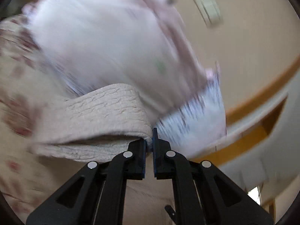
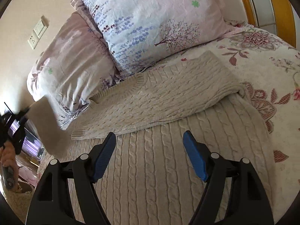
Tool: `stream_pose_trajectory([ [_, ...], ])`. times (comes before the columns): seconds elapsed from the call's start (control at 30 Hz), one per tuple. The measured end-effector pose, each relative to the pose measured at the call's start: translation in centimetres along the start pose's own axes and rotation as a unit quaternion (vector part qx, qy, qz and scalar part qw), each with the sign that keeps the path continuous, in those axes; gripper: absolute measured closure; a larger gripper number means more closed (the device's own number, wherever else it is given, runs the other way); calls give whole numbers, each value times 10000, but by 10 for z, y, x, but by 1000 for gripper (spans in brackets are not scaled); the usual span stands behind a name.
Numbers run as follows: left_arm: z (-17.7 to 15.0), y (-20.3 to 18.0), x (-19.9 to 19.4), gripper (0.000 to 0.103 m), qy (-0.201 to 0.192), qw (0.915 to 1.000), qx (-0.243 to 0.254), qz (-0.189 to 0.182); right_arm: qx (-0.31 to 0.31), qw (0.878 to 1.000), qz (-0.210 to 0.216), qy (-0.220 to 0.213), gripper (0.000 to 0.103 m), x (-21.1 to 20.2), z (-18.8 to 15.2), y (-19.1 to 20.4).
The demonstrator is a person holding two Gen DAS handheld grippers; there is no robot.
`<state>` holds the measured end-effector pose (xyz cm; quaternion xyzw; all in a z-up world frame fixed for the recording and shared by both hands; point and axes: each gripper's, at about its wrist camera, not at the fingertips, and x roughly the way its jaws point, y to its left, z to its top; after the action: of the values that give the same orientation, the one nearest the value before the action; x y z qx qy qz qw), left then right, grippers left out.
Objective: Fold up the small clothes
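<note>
The left tongs [image 1: 149, 146] were shut tight on a cream knitted sleeve [image 1: 105, 108], which curled up from them and looked blurry. In the right wrist view that sleeve [image 2: 50, 125] hung in the air at the left, with a hand [image 2: 8, 153] gripping a handle below it. The right tongs [image 2: 149, 155] stood wide open, holding nothing, just above the cream sweater [image 2: 168, 168]. The sweater lay spread on the flowery bed cover [image 2: 262, 60], near two pillows [image 2: 150, 24]. One sleeve [image 2: 159, 97] already lay folded across the body. The other sleeve probably still had to be laid over, and then the body folded, so the job seemed about half done.
</note>
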<state>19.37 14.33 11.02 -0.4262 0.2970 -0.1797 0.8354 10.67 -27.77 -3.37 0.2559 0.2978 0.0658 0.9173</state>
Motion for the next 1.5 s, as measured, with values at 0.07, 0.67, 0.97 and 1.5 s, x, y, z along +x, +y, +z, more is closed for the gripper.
stream_pose_trajectory([
  [0.07, -29, -19, 49, 97, 580, 9979, 266, 78, 3, 9999, -80, -99, 27, -9, 2, -4],
  [0.67, -62, 48, 25, 60, 1187, 9820, 591, 1345, -3720, 9251, 647, 406, 38, 16, 15, 163],
  [0.97, -61, 94, 12, 80, 1101, 9812, 96, 1583, -5415, 8321, 537, 1074, 51, 105, -41, 252],
  [1.5, -63, 102, 8, 86, 1087, 9831, -48, 1469, -1602, 9864, 366, -88, 95, 46, 55, 133],
])
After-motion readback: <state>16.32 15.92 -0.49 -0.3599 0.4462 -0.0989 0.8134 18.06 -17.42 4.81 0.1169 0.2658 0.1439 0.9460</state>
